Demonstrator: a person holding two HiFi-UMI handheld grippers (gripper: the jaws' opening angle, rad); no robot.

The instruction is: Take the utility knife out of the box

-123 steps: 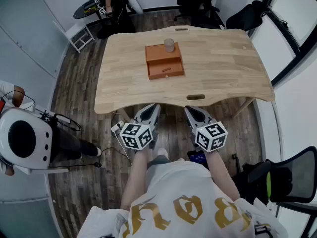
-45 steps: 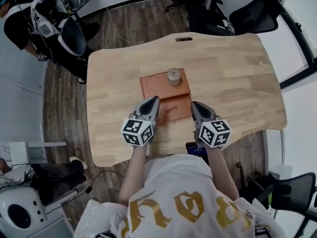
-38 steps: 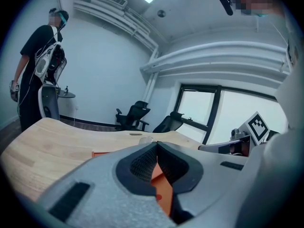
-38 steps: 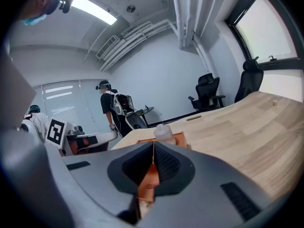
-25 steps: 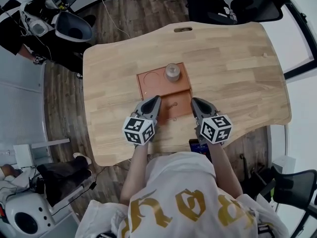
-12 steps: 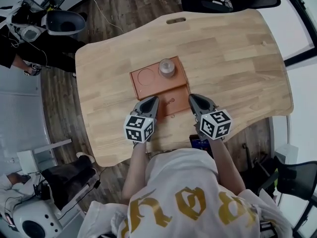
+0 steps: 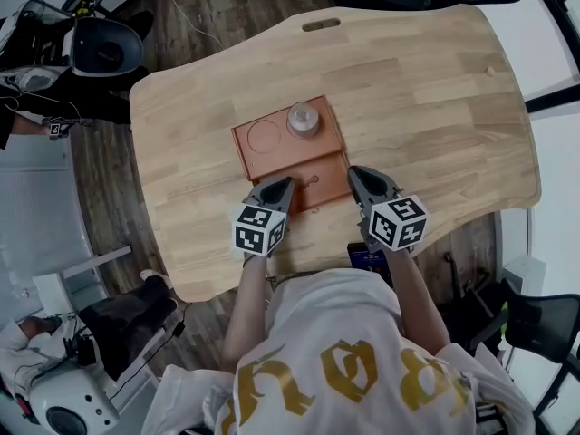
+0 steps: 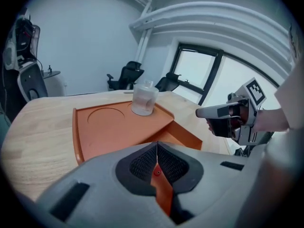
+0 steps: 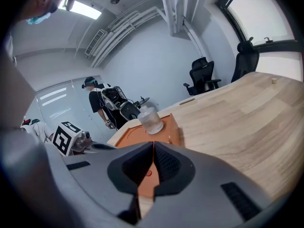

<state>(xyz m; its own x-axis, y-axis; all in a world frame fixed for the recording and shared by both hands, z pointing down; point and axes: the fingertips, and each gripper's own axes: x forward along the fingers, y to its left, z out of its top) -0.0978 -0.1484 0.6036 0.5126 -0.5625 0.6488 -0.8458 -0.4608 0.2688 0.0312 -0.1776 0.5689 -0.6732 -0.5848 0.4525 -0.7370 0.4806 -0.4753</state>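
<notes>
A: Start at the left. Where is the left gripper [image 7: 283, 187]?

B: At the near-left corner of the box [image 7: 243, 157], with its tip by the left edge of the lower front compartment [image 7: 319, 193]. Its jaws are pressed together tip to tip and there is nothing between them. Through the slit under the tips only the orange of the box shows.

A: And the box itself?

B: It is orange and sits on the table [image 7: 435, 89]. Its raised top has a round recess [image 7: 264, 137] on the left part. A small clear jar [image 7: 302, 119] stands at the far right of that top. The lower compartment is in front of the raised part. There is a tiny pale thing in it, too small to name.

A: The utility knife?

B: I can't find it in any view. Going by the task, I judge that it is inside the box, out of sight.

A: The right gripper [image 7: 355, 174]?

B: It is at the box's near-right corner, just beside the compartment's right wall. Its jaws are likewise closed on nothing.

A: So how far along is the task?

B: Only the approach is done, I'd say. Nothing has been gripped and nothing has come out. What is left is to expose the knife, part a pair of jaws, close them on it and lift it clear of the box.
</notes>
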